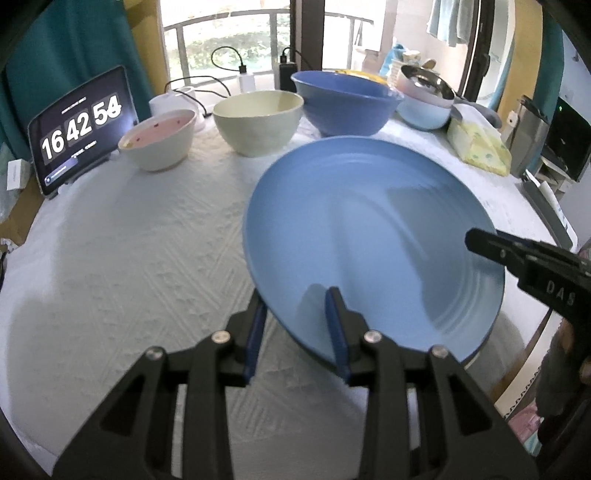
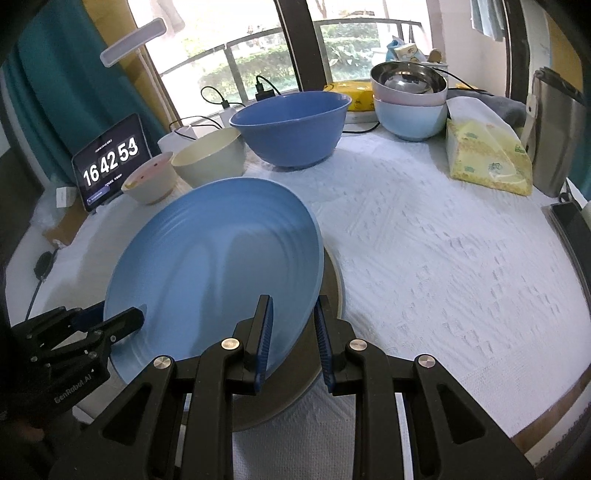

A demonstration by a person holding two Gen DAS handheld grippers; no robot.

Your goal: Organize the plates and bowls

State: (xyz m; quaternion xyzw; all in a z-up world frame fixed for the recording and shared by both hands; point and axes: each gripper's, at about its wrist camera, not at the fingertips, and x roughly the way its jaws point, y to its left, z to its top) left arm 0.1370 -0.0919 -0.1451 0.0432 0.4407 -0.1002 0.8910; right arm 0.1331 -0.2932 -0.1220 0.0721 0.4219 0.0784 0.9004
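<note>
Both jaws grasp the blue plate (image 1: 369, 236); only the right view shows a grey plate (image 2: 325, 354) beneath

A white textured tablecloth (image 2: 443, 240) covers the table. At its far left edge a tablet (image 1: 79, 129) stands propped, its dark screen showing large white clock digits. A yellow tissue pack (image 2: 487, 158) lies near the right side. Behind it stands a metal canister (image 2: 557, 125). Chargers with black cables (image 1: 225, 55) sit by the window, where a balcony railing (image 2: 332, 29) and greenery show.
</note>
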